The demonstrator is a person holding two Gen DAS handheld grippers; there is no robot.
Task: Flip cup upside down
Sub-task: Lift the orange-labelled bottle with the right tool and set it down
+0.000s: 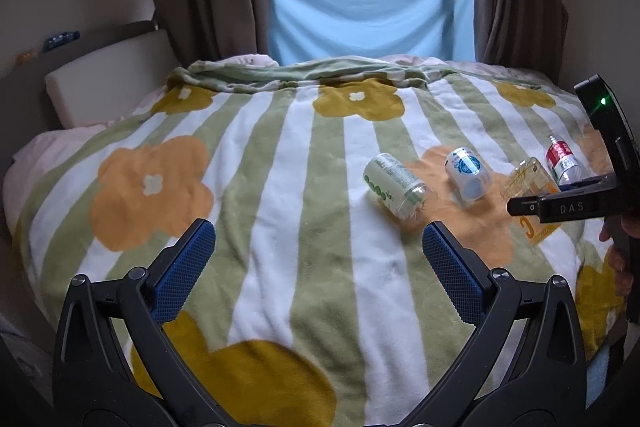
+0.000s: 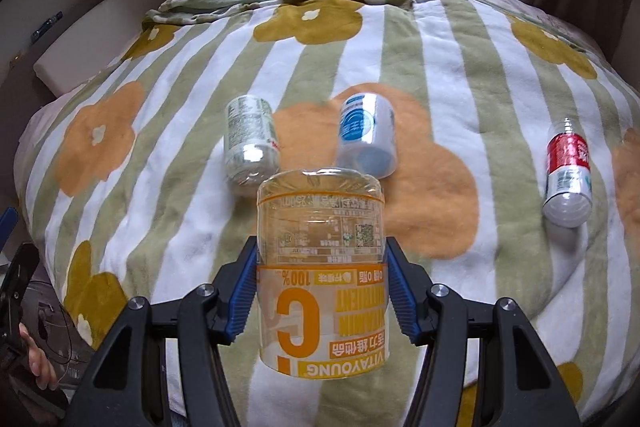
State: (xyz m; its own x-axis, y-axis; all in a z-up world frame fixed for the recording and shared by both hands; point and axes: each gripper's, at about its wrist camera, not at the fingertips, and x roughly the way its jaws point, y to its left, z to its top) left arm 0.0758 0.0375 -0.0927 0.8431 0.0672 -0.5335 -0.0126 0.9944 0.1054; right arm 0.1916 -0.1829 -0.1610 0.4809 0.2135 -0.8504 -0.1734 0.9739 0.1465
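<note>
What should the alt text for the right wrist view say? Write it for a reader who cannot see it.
The right gripper clamps a clear plastic cup with an orange label, its print upside down, above a striped floral blanket. Behind it lie three more cups: a green-labelled cup, a blue-labelled cup and a red-labelled cup.

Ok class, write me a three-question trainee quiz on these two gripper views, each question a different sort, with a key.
1. True or false: the left gripper is shut on a cup.
2. Which cup does the right gripper hold? A) green cup B) orange cup C) red cup
3. Fill in: besides the held cup, ___ cups lie on the blanket, the blue cup among them.

Key
1. False: its jaws stand wide apart with nothing between them.
2. B: the blue pads press its sides, and its label reads upside down.
3. Three: green, blue and red.
</note>
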